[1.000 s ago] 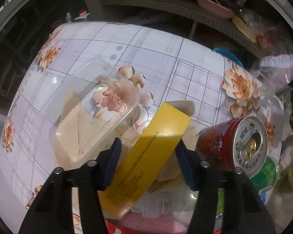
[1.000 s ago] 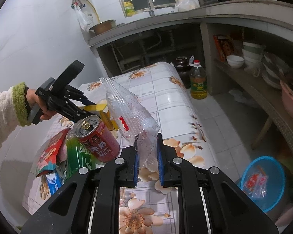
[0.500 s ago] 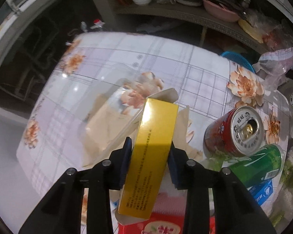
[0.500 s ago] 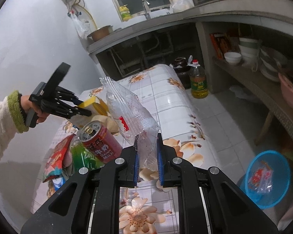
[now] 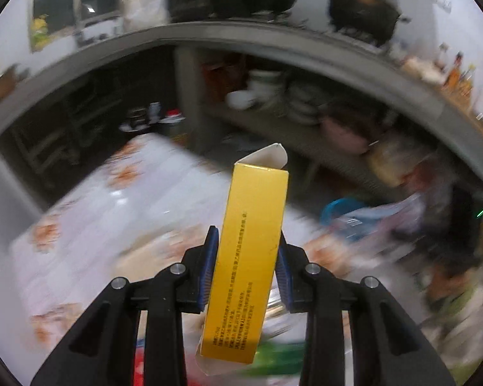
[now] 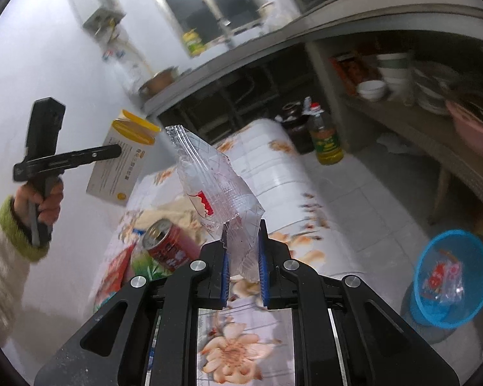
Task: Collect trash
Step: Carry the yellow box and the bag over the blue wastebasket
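My left gripper is shut on a long yellow carton with an open top flap and holds it well above the table. In the right wrist view the same carton hangs in the left gripper at upper left. My right gripper is shut on a clear plastic bag with a red mark, held above the floral table. A red drink can lies on the table beside a green can and a red snack wrapper.
A blue basket with wrappers inside stands on the floor at the right. An oil bottle stands on the floor past the table's far end. Shelves with bowls and a pink basin line the right side.
My left gripper has lifted the yellow carton off the table, up and away from the clear container. The right gripper keeps its hold on the plastic bag and has shifted little.
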Available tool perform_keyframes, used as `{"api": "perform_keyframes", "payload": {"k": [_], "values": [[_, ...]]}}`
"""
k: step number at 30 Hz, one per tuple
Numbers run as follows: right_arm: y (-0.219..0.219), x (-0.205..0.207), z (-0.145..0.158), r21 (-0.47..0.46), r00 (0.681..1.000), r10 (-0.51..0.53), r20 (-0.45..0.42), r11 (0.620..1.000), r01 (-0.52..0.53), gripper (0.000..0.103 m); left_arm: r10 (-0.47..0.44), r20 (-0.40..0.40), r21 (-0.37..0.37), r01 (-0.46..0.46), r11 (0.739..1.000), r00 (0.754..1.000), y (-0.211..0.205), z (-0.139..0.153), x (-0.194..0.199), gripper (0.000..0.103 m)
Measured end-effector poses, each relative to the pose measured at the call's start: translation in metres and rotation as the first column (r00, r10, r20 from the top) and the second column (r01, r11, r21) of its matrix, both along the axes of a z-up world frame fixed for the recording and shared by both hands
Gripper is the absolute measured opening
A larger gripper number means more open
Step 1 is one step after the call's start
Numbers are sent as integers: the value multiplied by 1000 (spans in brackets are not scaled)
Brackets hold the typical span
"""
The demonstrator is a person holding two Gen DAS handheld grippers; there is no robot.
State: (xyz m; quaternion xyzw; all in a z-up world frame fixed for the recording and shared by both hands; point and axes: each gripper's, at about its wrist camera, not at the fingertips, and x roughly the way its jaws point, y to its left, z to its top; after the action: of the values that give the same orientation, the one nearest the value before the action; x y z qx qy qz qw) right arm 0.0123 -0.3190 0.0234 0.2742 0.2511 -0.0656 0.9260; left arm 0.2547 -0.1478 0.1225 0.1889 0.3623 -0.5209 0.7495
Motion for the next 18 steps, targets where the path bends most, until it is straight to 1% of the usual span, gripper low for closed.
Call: {"api": "perform_keyframes", "payload": {"k": [1,2,3,4,6,7,9,10,12,14,15,16,18], "values": [[-5,-6,0,4,1000,-24,2,1000,24,13,-9,-23,-10,9,1000,1000,-15,1,-9,32],[-18,-21,0,10,997,-76,4,997,76,13,-28,-59,-20,27,999,998,-41,1,-23,32],[-26,-31,-1,16,994,-112,3,994,112,13,-39,-84,-26,37,999,996,-56,-1,-32,32],[-35,-42,-2,24,989,-145,1,989,145,13,-65,-135,-37,61,997,989,-83,-5,-45,32],[-62,-77,-10,62,969,-248,-15,967,248,13,-114,-178,-42,108,993,977,-121,-14,-67,32],[-71,-89,-13,79,959,-282,-24,956,283,13,-139,-176,-31,135,990,975,-149,-23,-84,32],[-96,-123,-26,130,926,-372,-64,917,378,13,-164,-201,-1,167,986,966,-187,-43,-108,32],[-105,-136,-32,148,911,-403,-80,899,411,13,-182,-241,25,193,981,953,-214,-60,-123,32],[-125,-162,-49,186,878,-462,-123,859,477,13,-187,-278,71,214,974,942,-250,-89,-145,32],[-143,-177,-65,239,862,-485,-149,828,508,13,-183,-323,128,234,964,929,-286,-124,-164,32],[-151,-181,-72,261,855,-493,-159,815,518,13,-175,-339,150,236,960,924,-297,-138,-170,32],[-161,-184,-83,288,848,-501,-175,797,531,13,-154,-371,179,234,956,916,-314,-159,-176,32],[-178,-186,-97,329,838,-511,-189,772,545,13,-128,-413,209,230,951,902,-335,-184,-181,32]]}}
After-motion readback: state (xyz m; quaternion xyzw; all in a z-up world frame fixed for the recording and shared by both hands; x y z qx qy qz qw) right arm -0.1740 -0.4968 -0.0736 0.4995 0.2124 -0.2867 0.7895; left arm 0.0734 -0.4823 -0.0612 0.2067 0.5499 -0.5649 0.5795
